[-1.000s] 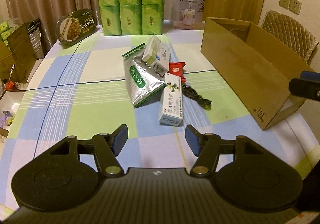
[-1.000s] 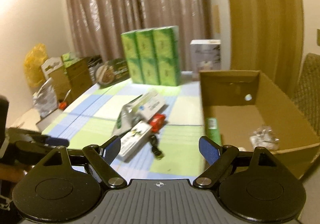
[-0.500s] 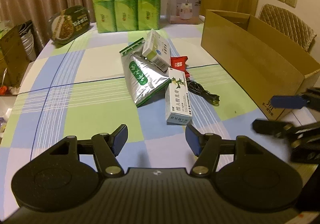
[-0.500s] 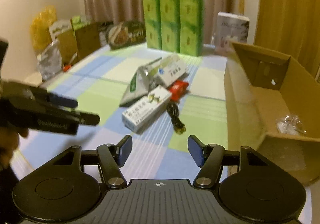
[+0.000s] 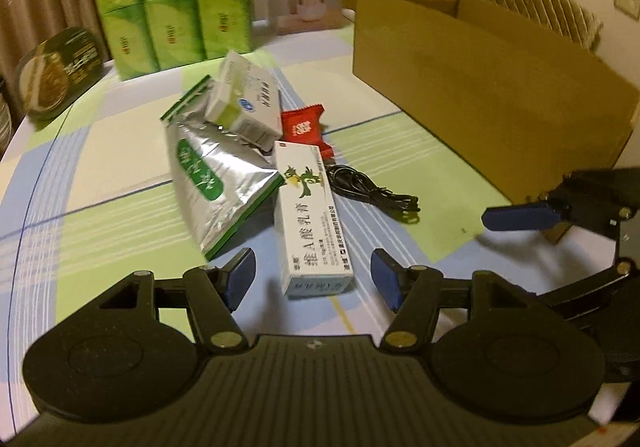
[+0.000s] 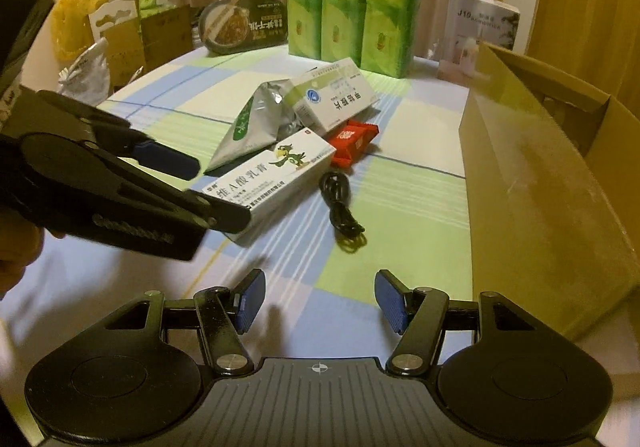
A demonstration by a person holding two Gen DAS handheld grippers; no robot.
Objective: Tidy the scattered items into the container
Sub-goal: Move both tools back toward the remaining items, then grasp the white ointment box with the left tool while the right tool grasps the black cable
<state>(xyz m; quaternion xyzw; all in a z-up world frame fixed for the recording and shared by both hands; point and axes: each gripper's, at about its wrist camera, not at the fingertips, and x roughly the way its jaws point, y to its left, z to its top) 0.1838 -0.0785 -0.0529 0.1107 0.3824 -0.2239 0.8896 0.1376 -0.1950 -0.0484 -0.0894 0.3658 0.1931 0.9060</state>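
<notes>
White long cardboard box with green bird [image 5: 313,225] just ahead of left hand-held gripper [image 5: 313,279], pointing away; both hand-held grippers wide apart, holding nothing.

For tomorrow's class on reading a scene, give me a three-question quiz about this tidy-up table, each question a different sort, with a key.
1. True or false: the left gripper is shut on the long white box.
2. Which item lies between the long white box and the cardboard box? A) silver pouch B) black cable C) green packs
3. Fill in: the red packet lies on the ______, not in the cardboard box.

Key
1. False: both it and the right gripper are open and hold nothing.
2. B, the black cable.
3. Table.
</notes>
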